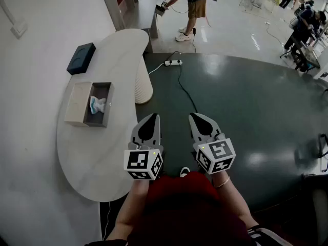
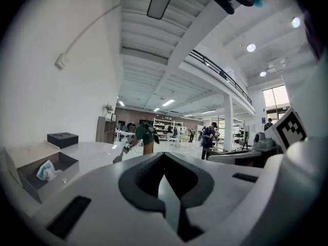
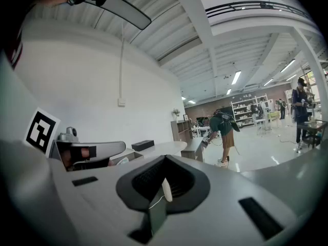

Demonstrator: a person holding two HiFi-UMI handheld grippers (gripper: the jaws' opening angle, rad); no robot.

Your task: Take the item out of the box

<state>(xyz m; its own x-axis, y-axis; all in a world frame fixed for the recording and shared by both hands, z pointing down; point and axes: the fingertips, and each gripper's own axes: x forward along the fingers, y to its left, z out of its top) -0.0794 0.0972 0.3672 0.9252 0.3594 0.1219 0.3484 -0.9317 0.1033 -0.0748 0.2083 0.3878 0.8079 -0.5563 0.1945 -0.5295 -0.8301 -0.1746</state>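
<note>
Task not started: crumpled white-and-teal item (image 1: 97, 105) lies in open grey cardboard box (image 1: 96, 123) on white curved counter (image 1: 97, 163), left hand-held gripper (image 1: 152, 116) and right hand-held gripper (image 1: 194, 115) both pressed together, empty, well apart from it

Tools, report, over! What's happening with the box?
Status: left tool shut, empty; right tool shut, empty. The item lies in the open box on the table, untouched. Nothing blocking.

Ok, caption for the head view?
Left hand-held gripper and right hand-held gripper, both shut, empty; item lies in the open box on the table.
</note>
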